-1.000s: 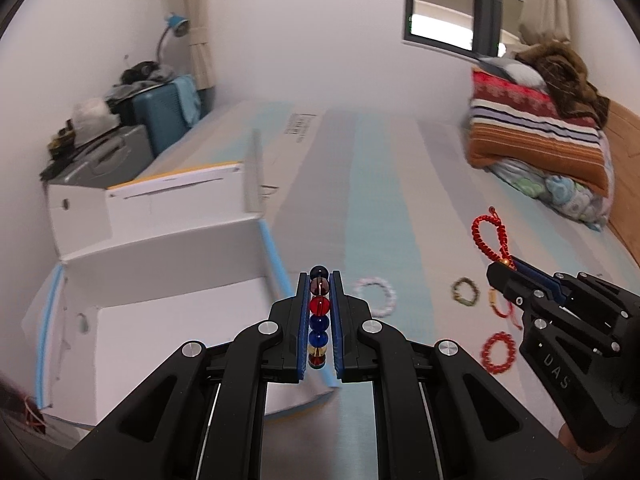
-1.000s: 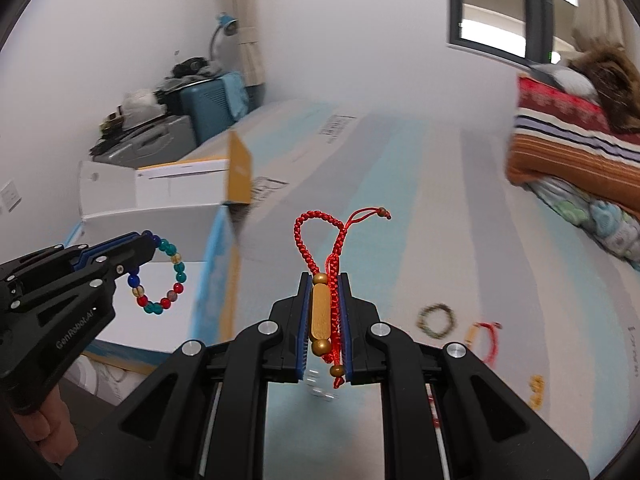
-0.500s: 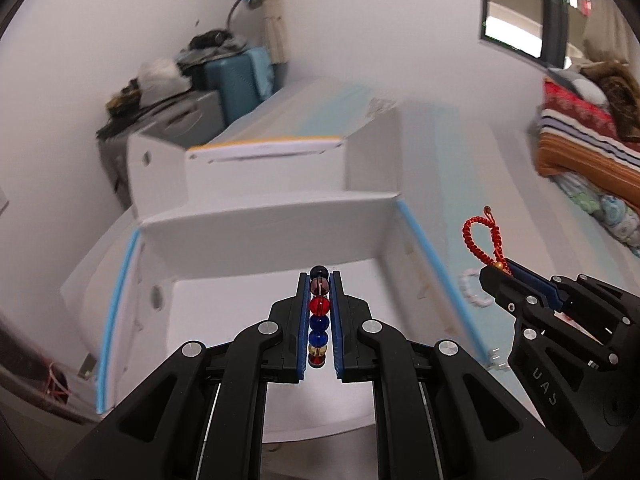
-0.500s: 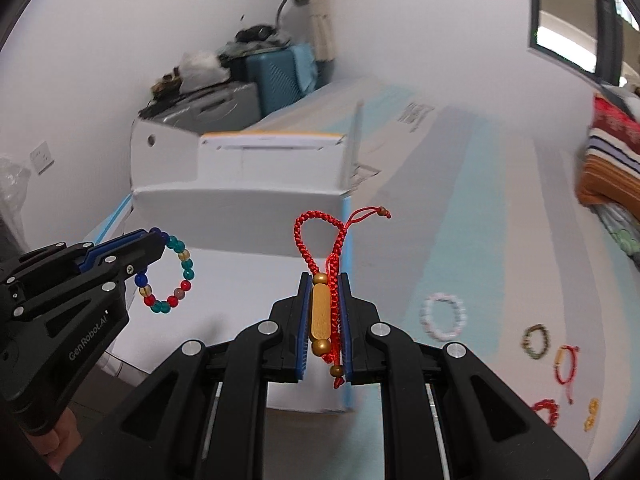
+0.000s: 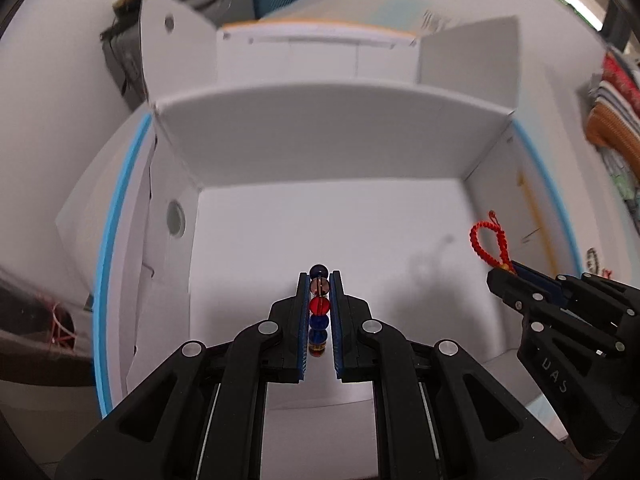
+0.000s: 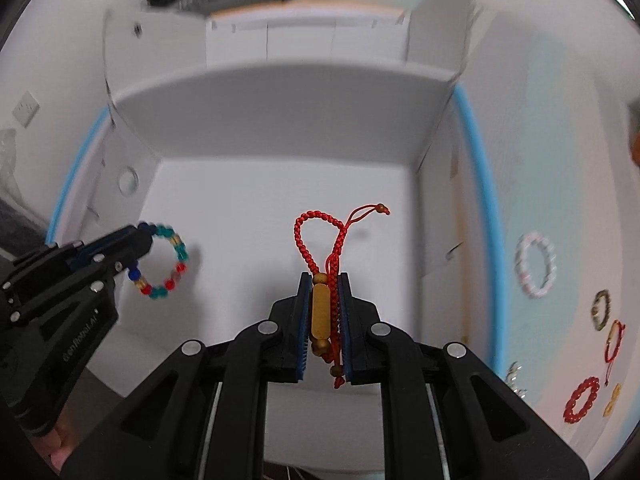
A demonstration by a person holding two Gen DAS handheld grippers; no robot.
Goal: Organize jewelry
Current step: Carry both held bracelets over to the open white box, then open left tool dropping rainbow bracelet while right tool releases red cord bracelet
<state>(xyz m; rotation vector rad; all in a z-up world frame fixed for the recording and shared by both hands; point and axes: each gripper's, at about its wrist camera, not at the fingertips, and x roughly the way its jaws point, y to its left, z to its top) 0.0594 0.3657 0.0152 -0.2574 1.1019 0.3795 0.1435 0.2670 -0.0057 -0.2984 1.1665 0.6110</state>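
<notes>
Left gripper [image 5: 319, 312]: its two black jaws with blue pads were squeezed shut on a round bracelet of shiny glass beads in blue, red, green and yellow [image 6: 162, 261]. The beads stood in a row between the pads, and the top dark blue bead poked out past the tips.

Right gripper [image 6: 324, 316]: its jaws were shut on a red braided cord bracelet with a long gold bead [image 6: 321, 312]. The gold bead sat right between the pads. The red loop stuck up past the tips, and a knotted tail hung below them.

Box: a big open white cardboard box with a light blue edge [image 5: 332, 152] lay under and ahead of both pairs of jaws. Both bracelets hung over its white floor and did not touch it.

Other jewelry: outside the box, to the right of the right jaws, lay a white bead bracelet [image 6: 536, 264], a dark brownish bead bracelet [image 6: 601, 309], a thin red string bracelet [image 6: 614, 342] and a red bead bracelet [image 6: 581, 399]. They rested apart from each other on a pale blue and grey striped cover [image 6: 560, 152].
</notes>
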